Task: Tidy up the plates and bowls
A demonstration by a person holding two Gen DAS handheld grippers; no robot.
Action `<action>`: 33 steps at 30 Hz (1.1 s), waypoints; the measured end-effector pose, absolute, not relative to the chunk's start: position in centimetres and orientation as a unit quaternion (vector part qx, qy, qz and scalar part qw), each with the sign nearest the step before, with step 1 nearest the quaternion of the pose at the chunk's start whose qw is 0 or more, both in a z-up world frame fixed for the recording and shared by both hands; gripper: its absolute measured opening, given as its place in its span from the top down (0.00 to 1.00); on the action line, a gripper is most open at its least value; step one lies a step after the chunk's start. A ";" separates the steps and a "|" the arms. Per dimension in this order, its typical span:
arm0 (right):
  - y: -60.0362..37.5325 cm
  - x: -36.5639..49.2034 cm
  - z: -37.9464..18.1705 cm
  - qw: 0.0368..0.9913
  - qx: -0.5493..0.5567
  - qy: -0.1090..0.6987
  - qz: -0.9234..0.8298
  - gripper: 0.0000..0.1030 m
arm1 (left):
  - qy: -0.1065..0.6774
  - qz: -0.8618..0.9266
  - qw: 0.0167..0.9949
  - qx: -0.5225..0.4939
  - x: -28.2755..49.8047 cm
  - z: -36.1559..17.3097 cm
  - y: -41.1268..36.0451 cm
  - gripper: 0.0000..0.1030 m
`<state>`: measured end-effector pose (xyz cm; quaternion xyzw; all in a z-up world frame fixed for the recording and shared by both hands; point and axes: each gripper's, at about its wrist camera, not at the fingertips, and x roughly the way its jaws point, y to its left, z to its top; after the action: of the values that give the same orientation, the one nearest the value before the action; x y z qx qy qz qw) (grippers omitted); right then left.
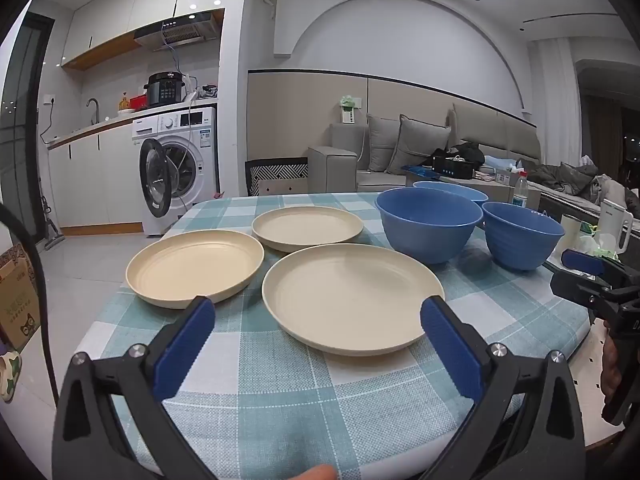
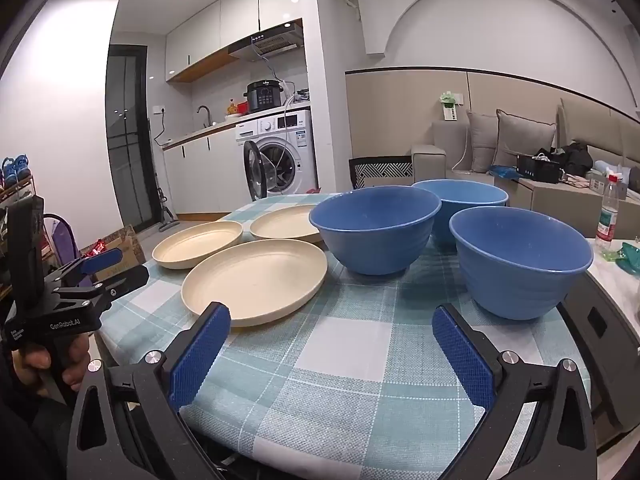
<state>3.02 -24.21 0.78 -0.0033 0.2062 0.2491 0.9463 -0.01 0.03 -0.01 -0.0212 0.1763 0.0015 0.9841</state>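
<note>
Both tools are hovering over the near edge of the table [image 2: 344, 344], nothing lifted yet. The left gripper [image 1: 316, 316] is standing spread wide and empty, lining up on the near plate [image 1: 352, 296]; the right gripper [image 2: 332, 320] is likewise gaping with nothing between its fingers, facing the near bowl [image 2: 520, 256] at the right edge.

Three cream plates are lying separately toward the left side — the left plate [image 1: 196, 264] close to the left edge, the far plate [image 1: 308, 226] behind. Three blue bowls are clustering toward the right: the middle bowl [image 2: 376, 224], the far bowl [image 2: 460, 196] behind it, apparently touching or nearly so.

Likely trouble: the plates are shallow and sitting flat on the cloth [image 1: 280, 380], so a finger sliding under a rim could be snagging the fabric and dragging everything. A pinch on a thin rim may be slipping. The left plate could be getting nudged over its edge. A bottle [image 2: 608, 216] is standing beyond the bowls — a wide swing might be toppling it.
</note>
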 end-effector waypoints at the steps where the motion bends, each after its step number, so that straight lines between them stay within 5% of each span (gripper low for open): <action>1: -24.2 3.1 0.8 0.945 0.000 0.209 0.250 0.00 | 0.177 0.002 0.984 -0.021 0.0 0.0 0.0 0.00; 33: -24.2 2.8 0.5 0.944 0.001 0.204 0.258 0.00 | 0.181 0.001 0.983 -0.025 0.3 -0.2 0.4 0.00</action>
<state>2.76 -24.24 0.49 0.0009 0.2041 0.2581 0.9443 0.25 0.43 -0.23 -0.0251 0.1811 0.0009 0.9832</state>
